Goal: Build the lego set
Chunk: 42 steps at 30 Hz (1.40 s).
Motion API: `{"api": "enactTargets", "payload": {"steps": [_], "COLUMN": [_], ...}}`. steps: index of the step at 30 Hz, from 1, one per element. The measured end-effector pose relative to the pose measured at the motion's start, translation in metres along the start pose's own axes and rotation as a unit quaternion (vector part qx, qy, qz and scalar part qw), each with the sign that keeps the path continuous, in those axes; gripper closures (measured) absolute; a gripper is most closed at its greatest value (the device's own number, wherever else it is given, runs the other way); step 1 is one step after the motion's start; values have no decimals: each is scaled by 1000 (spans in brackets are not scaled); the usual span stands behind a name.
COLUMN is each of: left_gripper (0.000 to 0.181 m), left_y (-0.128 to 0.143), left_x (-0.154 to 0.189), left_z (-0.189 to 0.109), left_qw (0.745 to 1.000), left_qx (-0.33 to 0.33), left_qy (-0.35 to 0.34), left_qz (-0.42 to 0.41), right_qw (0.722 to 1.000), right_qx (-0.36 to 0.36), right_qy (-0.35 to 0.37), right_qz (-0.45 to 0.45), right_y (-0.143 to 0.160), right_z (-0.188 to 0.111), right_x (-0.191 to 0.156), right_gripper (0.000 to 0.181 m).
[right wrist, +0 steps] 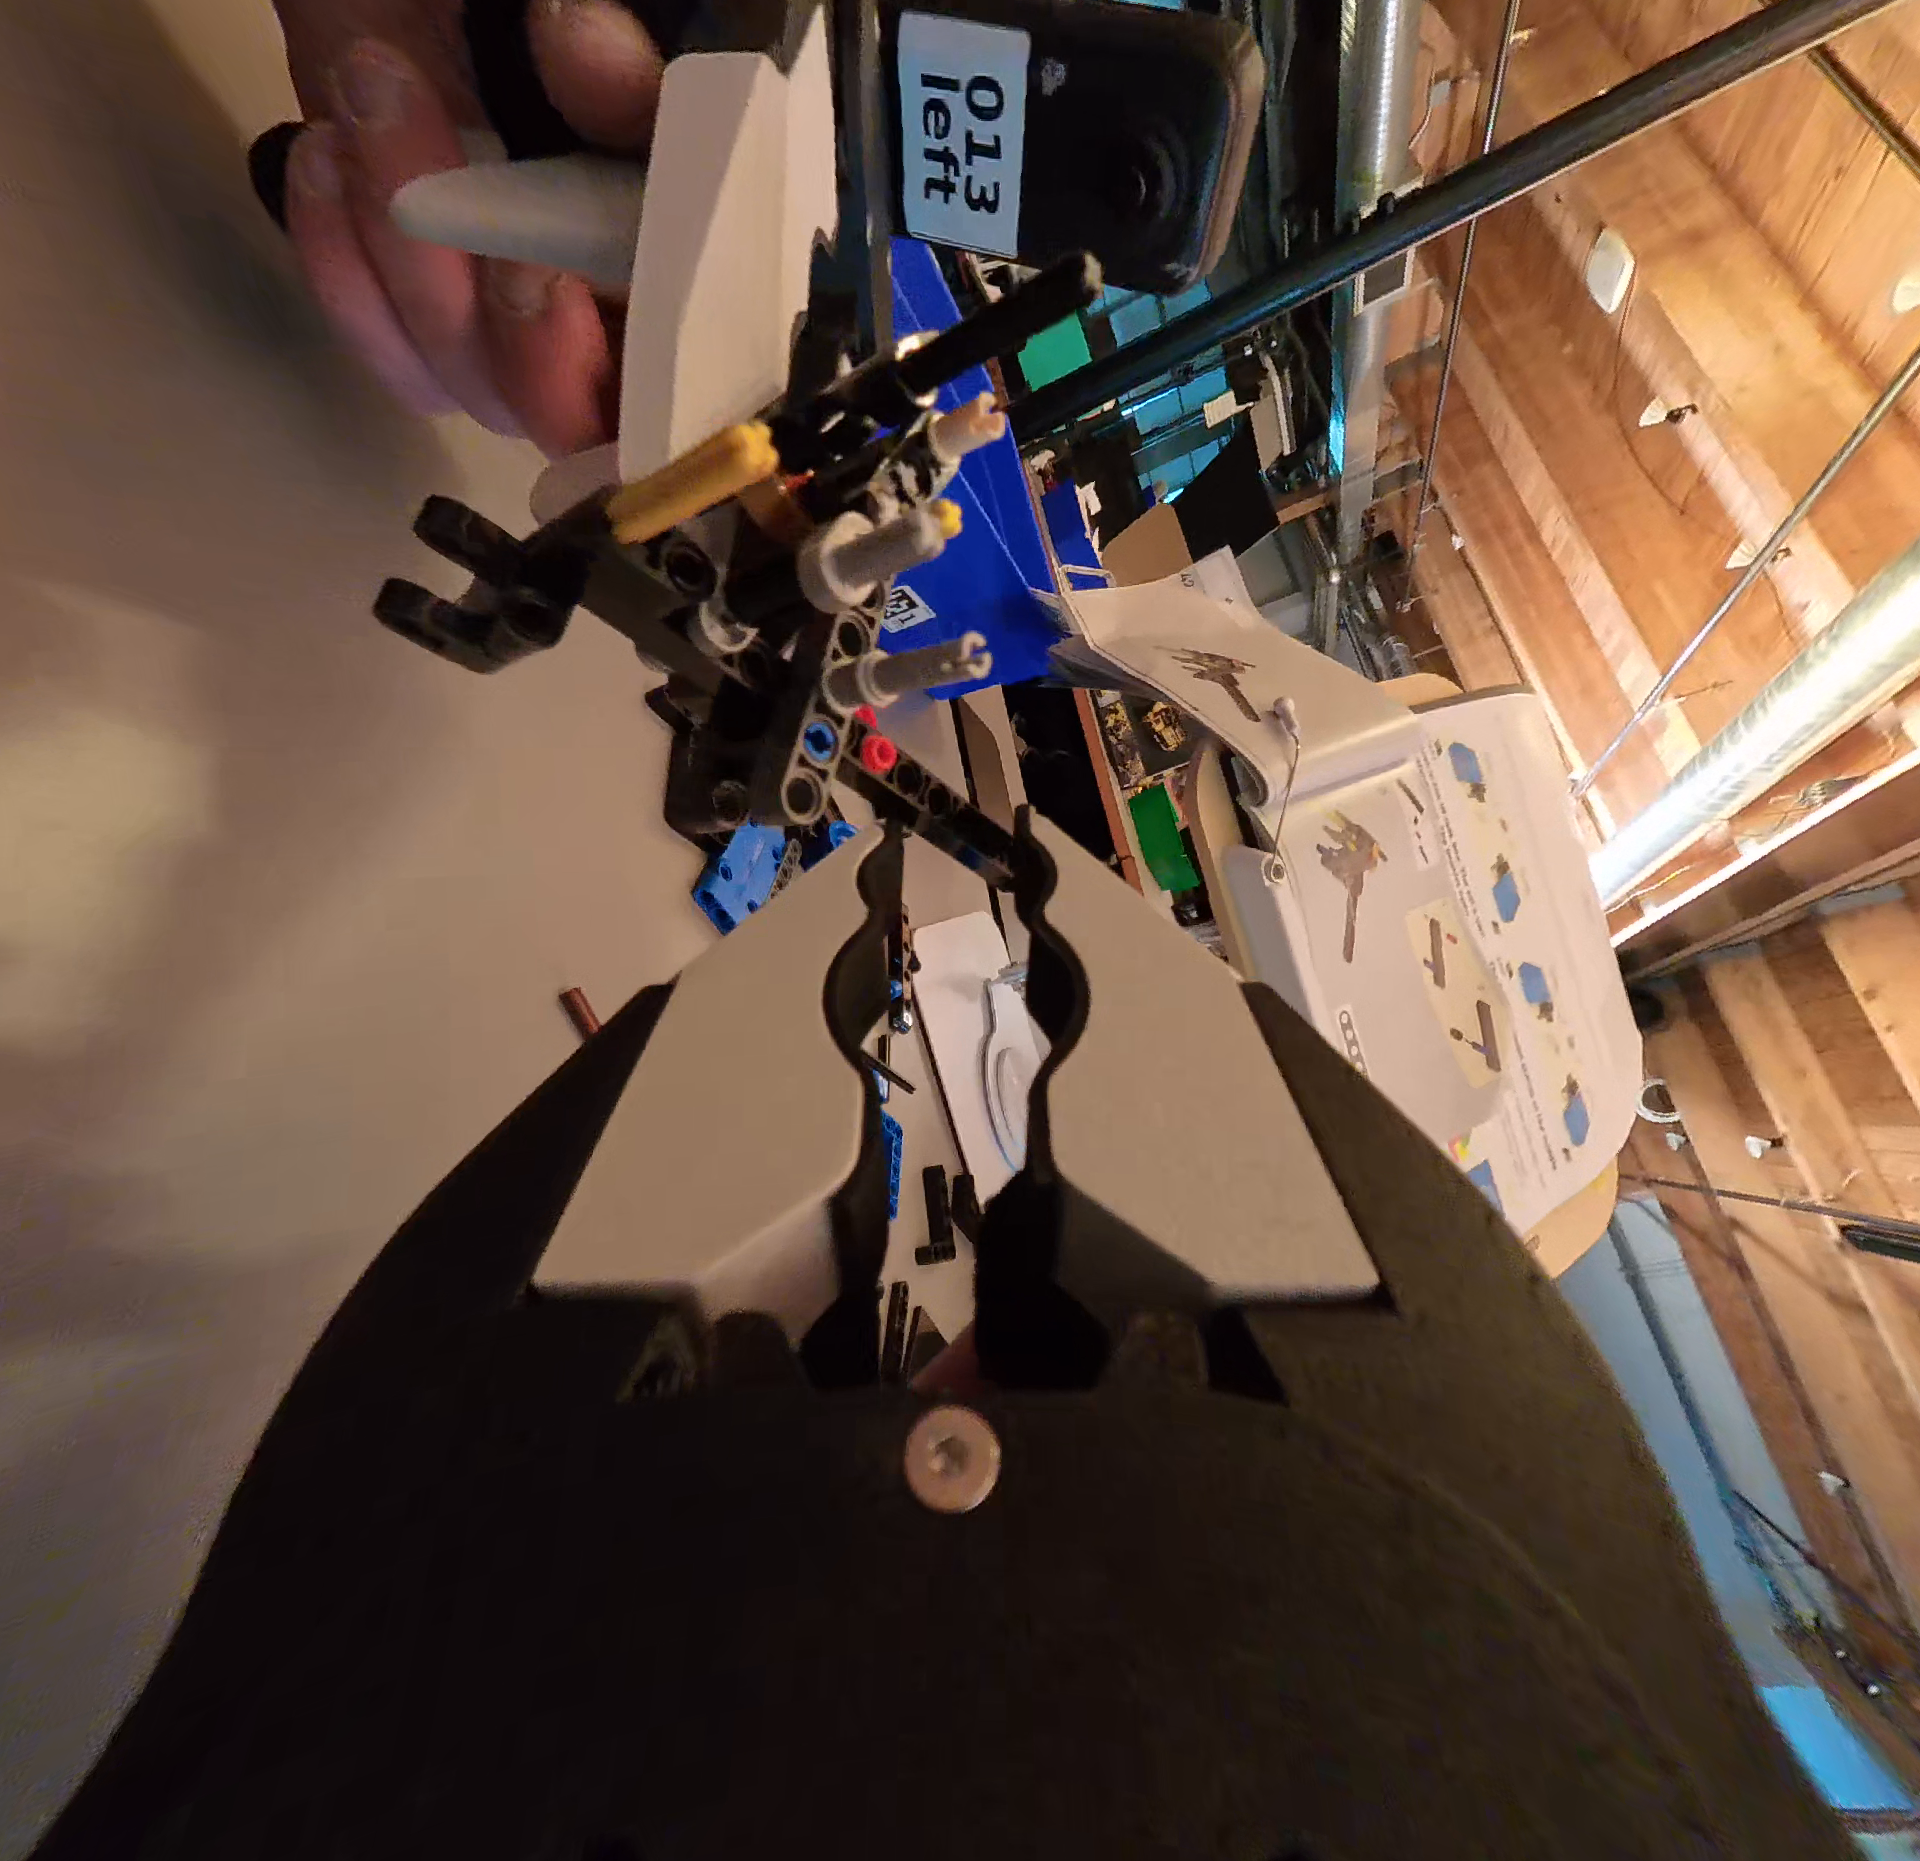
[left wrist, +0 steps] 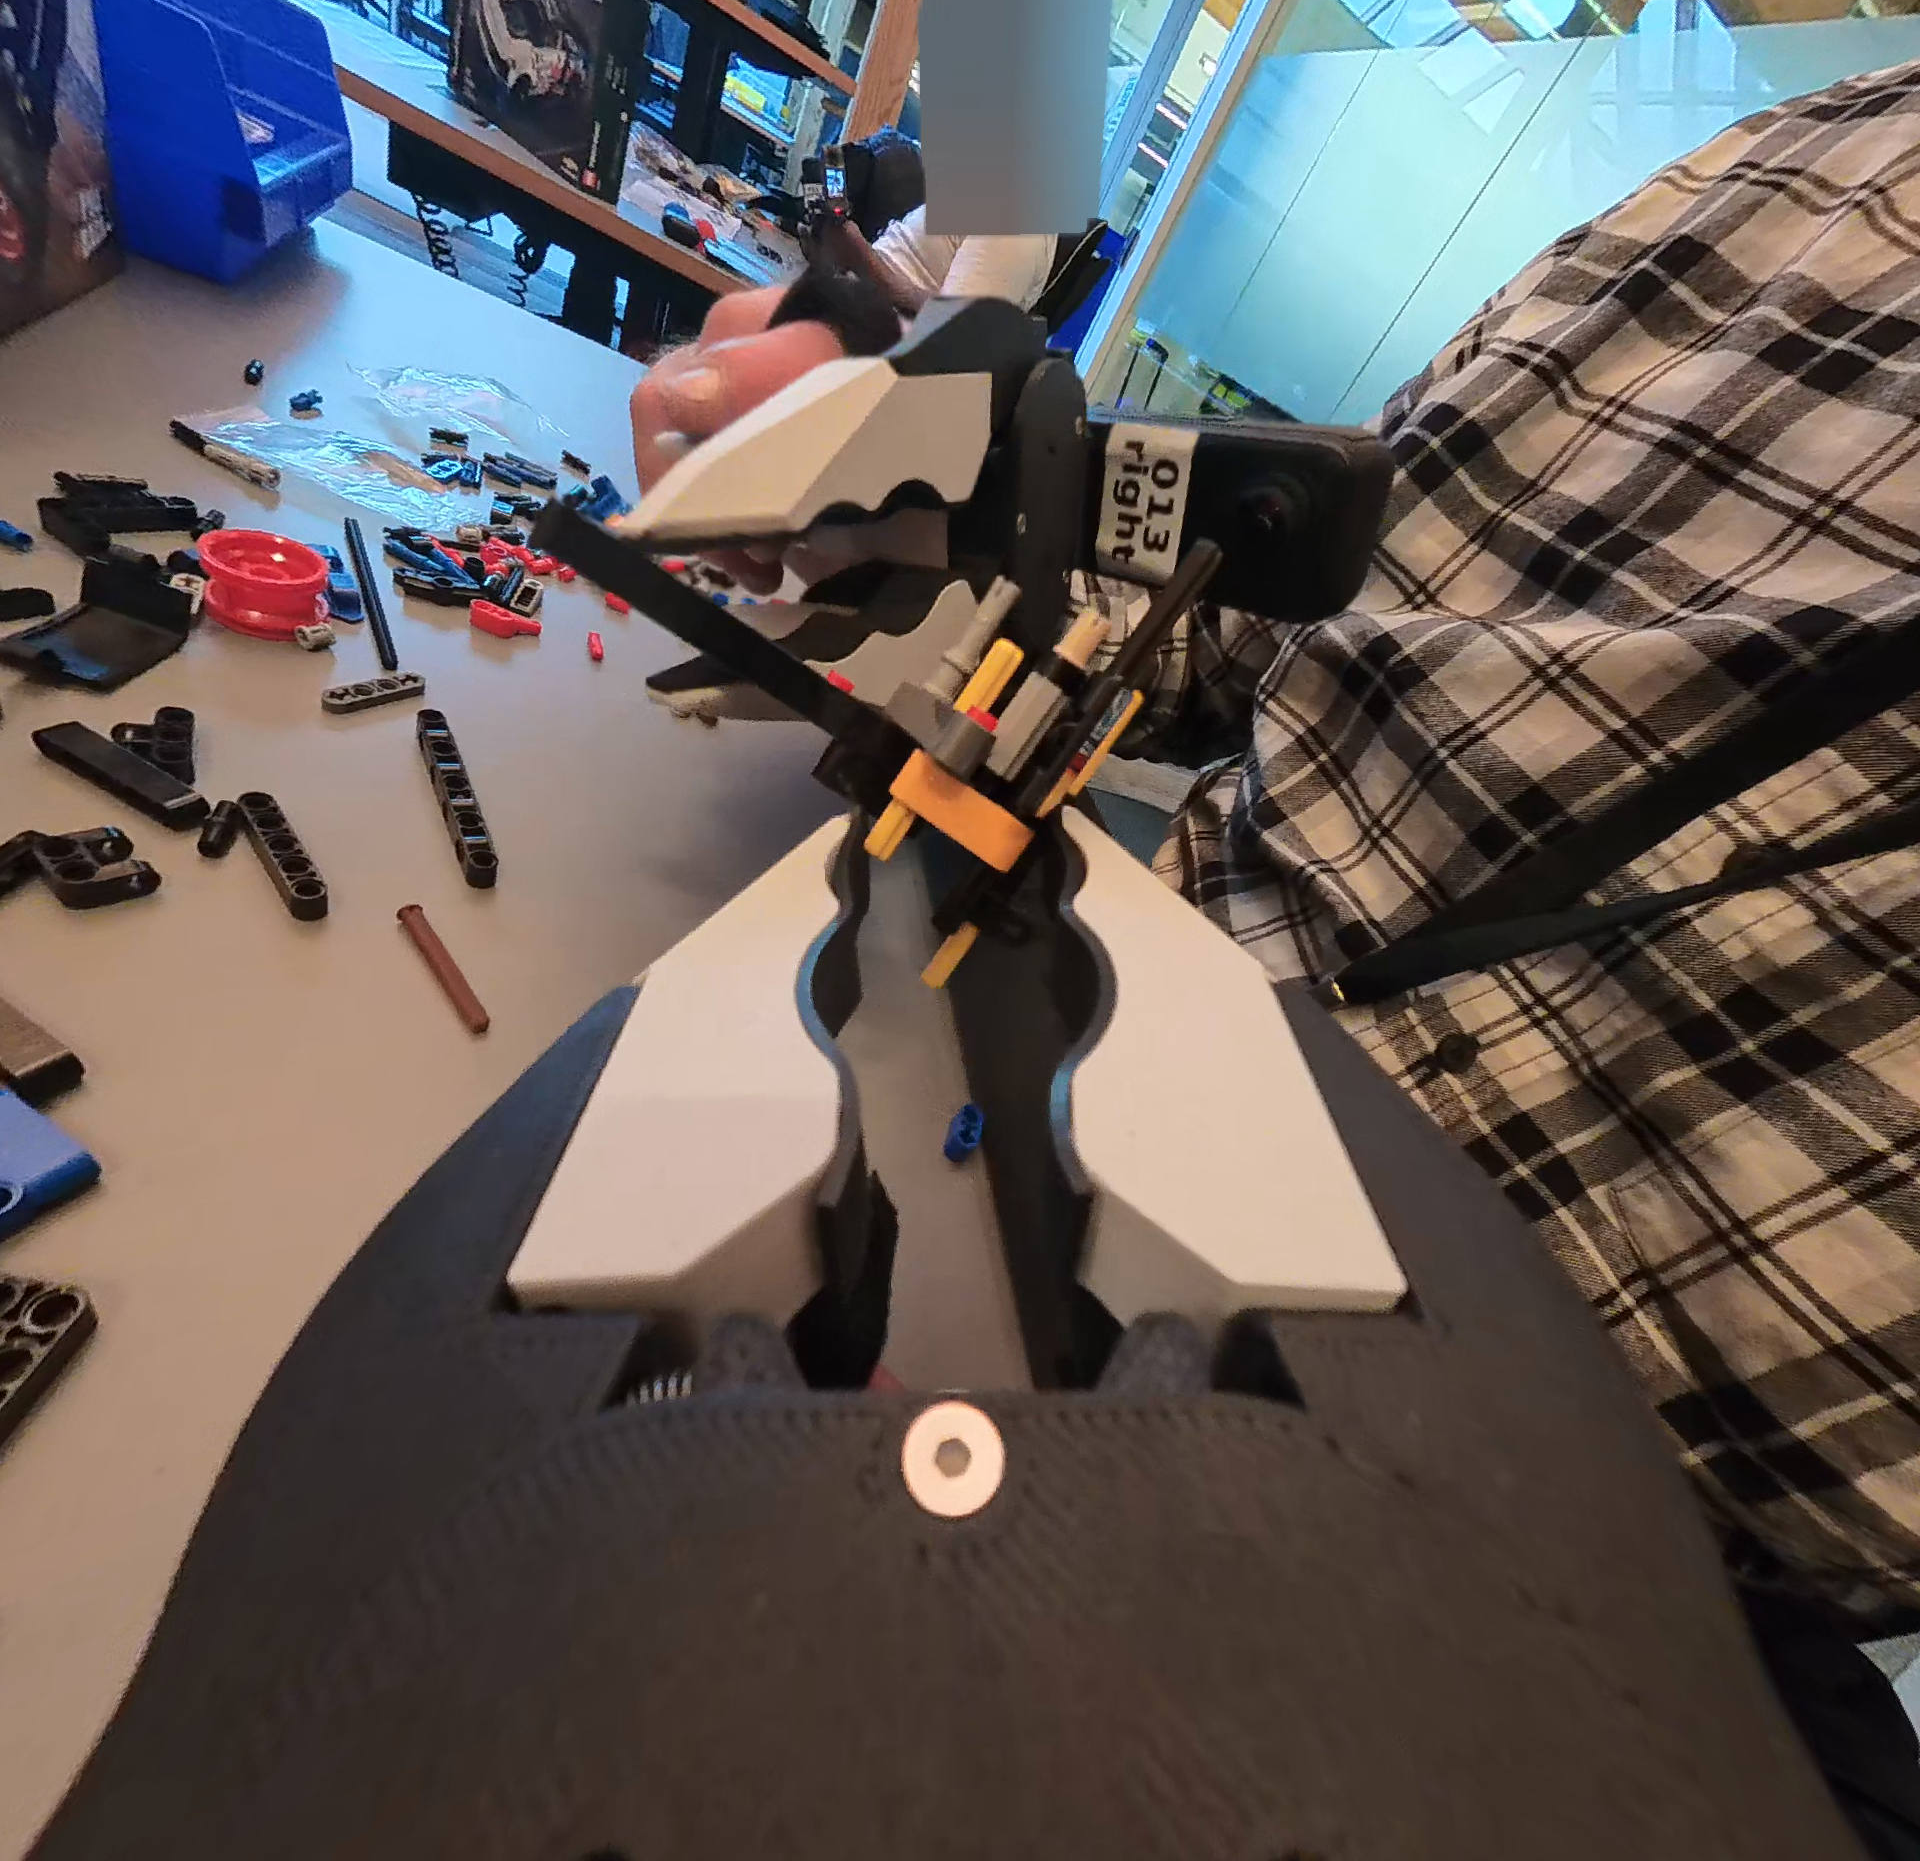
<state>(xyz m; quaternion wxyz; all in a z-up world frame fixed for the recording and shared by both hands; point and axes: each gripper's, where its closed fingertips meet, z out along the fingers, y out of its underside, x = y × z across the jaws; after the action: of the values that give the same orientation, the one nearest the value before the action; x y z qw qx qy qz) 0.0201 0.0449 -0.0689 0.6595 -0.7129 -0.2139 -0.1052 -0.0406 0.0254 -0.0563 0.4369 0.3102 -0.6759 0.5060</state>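
A small lego assembly (left wrist: 961, 772) of black beams, yellow and grey axles and an orange piece is held in the air over the table. My left gripper (left wrist: 956, 845) is shut on its orange lower part. A long black beam (left wrist: 727, 627) sticks out of it to the left. My right gripper (left wrist: 649, 606) comes in from above and is shut on that beam. In the right wrist view the right gripper (right wrist: 956, 850) clamps the black beam (right wrist: 940, 803), with the assembly (right wrist: 769, 616) just beyond. One finger (right wrist: 717, 253) of the left gripper shows behind it.
Loose parts lie on the grey table (left wrist: 582, 876): a red wheel (left wrist: 260, 580), black beams (left wrist: 457, 793), a brown axle (left wrist: 442, 964), a blue pin (left wrist: 964, 1129). A blue bin (left wrist: 229, 118) stands at the back left. An open instruction booklet (right wrist: 1455, 928) stands beyond. A plaid shirt (left wrist: 1610, 668) fills the right.
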Motion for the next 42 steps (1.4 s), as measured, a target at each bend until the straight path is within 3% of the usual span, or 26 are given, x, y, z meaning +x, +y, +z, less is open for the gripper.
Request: {"api": "enactTargets", "payload": {"steps": [8,34,42], "left_gripper": [153,133,133], "left_y": [-7,-37,-38], "left_x": [-1,-14,-17], "left_z": [-5,-27,-28], "left_qw": [1000,992,990], "left_qx": [20,102,101], "left_qy": [-2,-63,-85], "left_qz": [-4,28,54], "right_qw": [1000,996,992], "right_qx": [-1,-27,-38], "right_qy": [-8,-35,-47], "right_qz": [-2,73,112], "right_y": [1,22,31], "right_z": [1,4,4], "right_x": [-5,-8,-8], "right_gripper": [176,176,176]}}
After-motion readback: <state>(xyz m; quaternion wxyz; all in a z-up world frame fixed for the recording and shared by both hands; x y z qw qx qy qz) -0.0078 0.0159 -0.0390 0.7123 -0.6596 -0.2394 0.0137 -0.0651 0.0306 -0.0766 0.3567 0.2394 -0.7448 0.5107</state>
